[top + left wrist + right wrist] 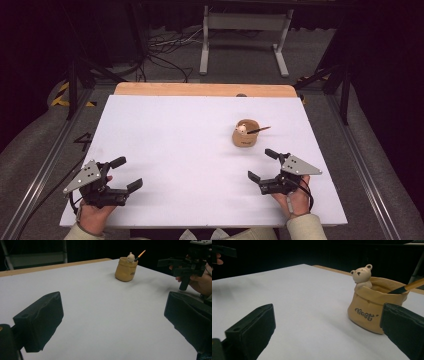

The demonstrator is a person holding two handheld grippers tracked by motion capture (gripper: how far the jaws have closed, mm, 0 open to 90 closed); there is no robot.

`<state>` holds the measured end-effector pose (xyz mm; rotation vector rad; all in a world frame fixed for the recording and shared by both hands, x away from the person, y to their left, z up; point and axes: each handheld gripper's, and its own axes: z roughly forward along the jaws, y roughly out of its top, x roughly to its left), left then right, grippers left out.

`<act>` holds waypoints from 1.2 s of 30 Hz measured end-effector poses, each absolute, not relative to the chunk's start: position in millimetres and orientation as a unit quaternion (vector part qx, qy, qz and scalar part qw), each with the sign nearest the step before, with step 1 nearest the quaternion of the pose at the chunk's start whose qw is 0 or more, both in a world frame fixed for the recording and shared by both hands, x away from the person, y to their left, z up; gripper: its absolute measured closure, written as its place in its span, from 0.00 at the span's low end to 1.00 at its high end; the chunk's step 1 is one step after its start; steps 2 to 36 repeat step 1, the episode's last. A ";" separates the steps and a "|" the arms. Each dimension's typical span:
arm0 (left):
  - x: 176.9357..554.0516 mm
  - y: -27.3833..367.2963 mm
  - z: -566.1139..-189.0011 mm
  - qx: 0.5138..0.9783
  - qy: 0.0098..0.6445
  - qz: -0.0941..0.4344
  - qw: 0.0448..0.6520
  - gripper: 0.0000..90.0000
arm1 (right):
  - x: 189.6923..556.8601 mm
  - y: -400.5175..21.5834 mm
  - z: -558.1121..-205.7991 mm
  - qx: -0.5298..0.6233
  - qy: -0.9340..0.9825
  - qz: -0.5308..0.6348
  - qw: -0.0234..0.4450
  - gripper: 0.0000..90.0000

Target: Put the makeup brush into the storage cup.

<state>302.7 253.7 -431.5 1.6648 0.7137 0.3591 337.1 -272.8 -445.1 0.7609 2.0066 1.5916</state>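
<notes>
My left gripper [126,173] hung just above the near left part of the white surface [175,145], its jaws spread wide with nothing between them. My right gripper [264,165] was at the near right, its jaws also wide apart and empty, and it pointed toward the pot [245,136]. That small tan pot, shaped like a little sack, stood upright on the right half of the surface, a bit beyond my right gripper and well apart from my left one. A tiny pale bear figure [362,275] peeked over its rim on one side, and dark lettering ran across its front. A pencil [259,130] with a dark lower part and an orange end leaned in the pot, slanting out over the rim to the right in the high view. In the right gripper view the pot sat close, partly behind the right-hand jaw but not touching either jaw. In the left gripper view the pot [125,269] stood far off, with my right hand and its gripper [183,265] off to the side of it. Beyond the white surface ran a strip of bare wood [200,89].
</notes>
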 end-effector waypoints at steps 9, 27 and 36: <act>302.6 253.7 -431.5 0.718 0.309 0.156 0.604 0.03 | 337.1 -273.0 -444.9 0.276 0.730 0.579 0.234 0.00; 302.6 253.7 -431.5 0.718 0.309 0.156 0.604 0.03 | 337.1 -273.0 -444.9 0.276 0.730 0.579 0.234 0.00; 302.6 253.7 -431.5 0.718 0.309 0.156 0.604 0.03 | 337.1 -273.0 -444.9 0.276 0.730 0.579 0.234 0.00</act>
